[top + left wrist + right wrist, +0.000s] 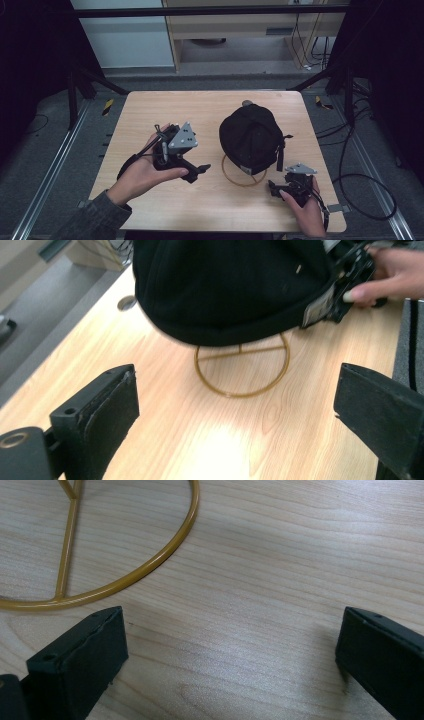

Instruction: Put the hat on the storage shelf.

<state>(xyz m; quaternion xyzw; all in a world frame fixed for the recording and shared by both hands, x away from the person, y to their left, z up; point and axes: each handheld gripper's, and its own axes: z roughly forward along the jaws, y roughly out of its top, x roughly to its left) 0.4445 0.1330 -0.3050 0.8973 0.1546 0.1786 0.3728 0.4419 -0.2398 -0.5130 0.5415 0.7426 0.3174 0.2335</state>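
A black cap (251,137) sits on a gold wire stand (239,176) a little right of the middle of the wooden counter (150,107). The stand's round base ring lies flat on the wood, and the cap covers its upper part. In the high view the cap's long axis runs from the far edge of the counter toward the person. A small grey button (247,103) marks its far end, and a strap with a pale tag (280,159) hangs at its near right side. Which way its brim faces cannot be told.

The left tongs (204,168) are held just left of the stand, pointing right toward the ring. In the left gripper view their jaws are spread wide, with the ring (243,371) and the cap's underside (225,285) ahead between them, and they touch nothing.

The right tongs (272,186) are low at the near right, just beside the ring and pointing left at it. In the right gripper view their jaws are also spread wide over bare wood. The ring's curve (150,562) lies just beyond the left jaw, with nothing between them.
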